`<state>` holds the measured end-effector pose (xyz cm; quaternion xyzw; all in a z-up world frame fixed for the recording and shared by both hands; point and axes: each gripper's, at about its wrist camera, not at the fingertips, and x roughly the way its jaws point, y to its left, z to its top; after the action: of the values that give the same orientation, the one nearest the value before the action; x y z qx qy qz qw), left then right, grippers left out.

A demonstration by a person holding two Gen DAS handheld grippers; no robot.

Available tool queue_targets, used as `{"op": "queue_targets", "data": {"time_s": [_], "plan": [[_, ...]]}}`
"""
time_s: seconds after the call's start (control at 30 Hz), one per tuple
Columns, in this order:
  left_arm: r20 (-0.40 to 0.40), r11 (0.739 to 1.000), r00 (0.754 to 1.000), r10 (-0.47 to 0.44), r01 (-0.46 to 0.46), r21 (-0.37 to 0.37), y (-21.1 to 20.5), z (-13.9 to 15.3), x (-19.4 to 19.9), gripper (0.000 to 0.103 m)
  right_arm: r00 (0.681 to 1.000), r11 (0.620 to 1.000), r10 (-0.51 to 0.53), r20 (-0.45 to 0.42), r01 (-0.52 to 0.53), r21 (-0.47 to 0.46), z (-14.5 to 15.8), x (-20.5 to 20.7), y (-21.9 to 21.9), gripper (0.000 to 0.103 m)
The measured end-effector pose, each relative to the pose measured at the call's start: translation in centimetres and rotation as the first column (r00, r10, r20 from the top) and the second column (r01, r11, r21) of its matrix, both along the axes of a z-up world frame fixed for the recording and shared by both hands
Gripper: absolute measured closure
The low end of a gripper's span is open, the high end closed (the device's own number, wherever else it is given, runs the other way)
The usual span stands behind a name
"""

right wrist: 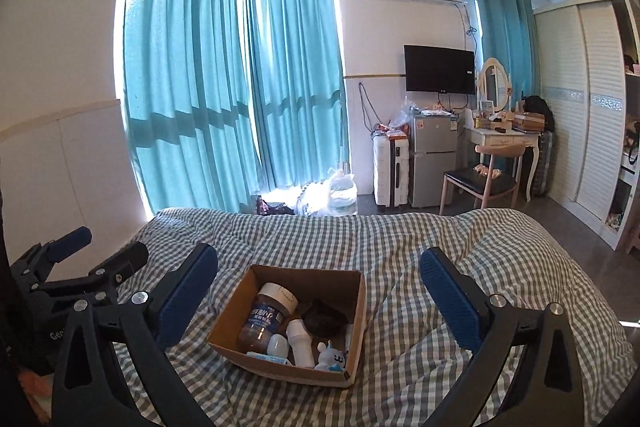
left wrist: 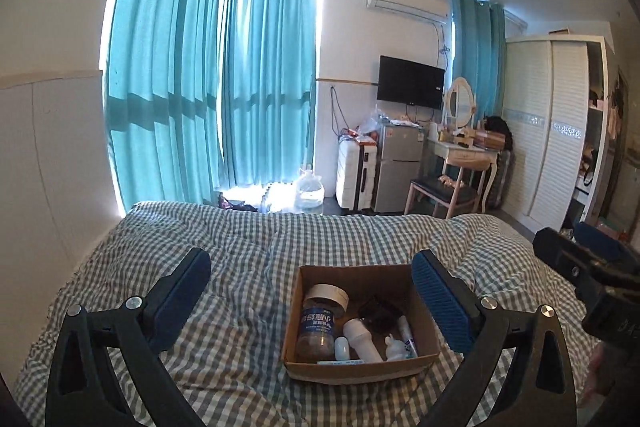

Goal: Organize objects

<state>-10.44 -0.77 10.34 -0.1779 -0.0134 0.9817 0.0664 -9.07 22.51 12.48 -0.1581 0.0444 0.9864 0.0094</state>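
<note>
A brown cardboard box (left wrist: 424, 361) (right wrist: 224, 337) sits on the checked bed cover. Inside lie a clear jar with a blue label and white lid (left wrist: 318, 323) (right wrist: 266, 319), a white bottle (left wrist: 362, 341) (right wrist: 301, 341), a small white capsule (left wrist: 341, 347) (right wrist: 278, 345), a dark round object (left wrist: 378, 313) (right wrist: 324, 317), a white tube (left wrist: 406, 335) and a small white rabbit figure (right wrist: 330, 357). My left gripper (left wrist: 312, 291) is open and empty above the box's near side. My right gripper (right wrist: 320, 287) is open and empty, the box between its fingers.
The bed with its grey-white checked cover (left wrist: 248, 251) (right wrist: 400, 247) fills the foreground. Beyond it are teal curtains (left wrist: 224, 87), a water jug (left wrist: 310, 189), a white suitcase (right wrist: 390, 171), a small fridge (right wrist: 434, 159), a dressing table with chair (right wrist: 496, 163) and a wardrobe (right wrist: 580, 95).
</note>
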Motion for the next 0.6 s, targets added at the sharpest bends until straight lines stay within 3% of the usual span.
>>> {"op": "queue_targets", "data": {"time_s": [0.13,0.27,0.47,0.6], "plan": [[-0.015,0.999,0.999,0.035,-0.035,0.028,-1.1,-0.9,2.5,0.0,1.0,1.0,-0.008,-0.006,0.008,-0.028,-2.3,2.1,-0.1,0.001],[-0.052,0.989,0.988,0.148,-0.149,-0.012,-1.6,-2.2,5.2,0.0,1.0,0.999,-0.025,-0.01,0.025,-0.021,-4.6,3.5,-0.2,0.001],[-0.022,0.985,0.986,0.167,-0.167,-0.042,-1.8,-6.3,7.6,0.0,0.999,0.999,-0.036,0.007,0.036,0.011,-8.2,5.2,-0.1,0.001],[-0.029,0.985,0.986,0.164,-0.165,-0.048,-1.2,-8.5,8.2,0.0,0.998,0.993,-0.065,-0.016,0.067,0.095,-10.0,7.0,-1.0,0.001]]}}
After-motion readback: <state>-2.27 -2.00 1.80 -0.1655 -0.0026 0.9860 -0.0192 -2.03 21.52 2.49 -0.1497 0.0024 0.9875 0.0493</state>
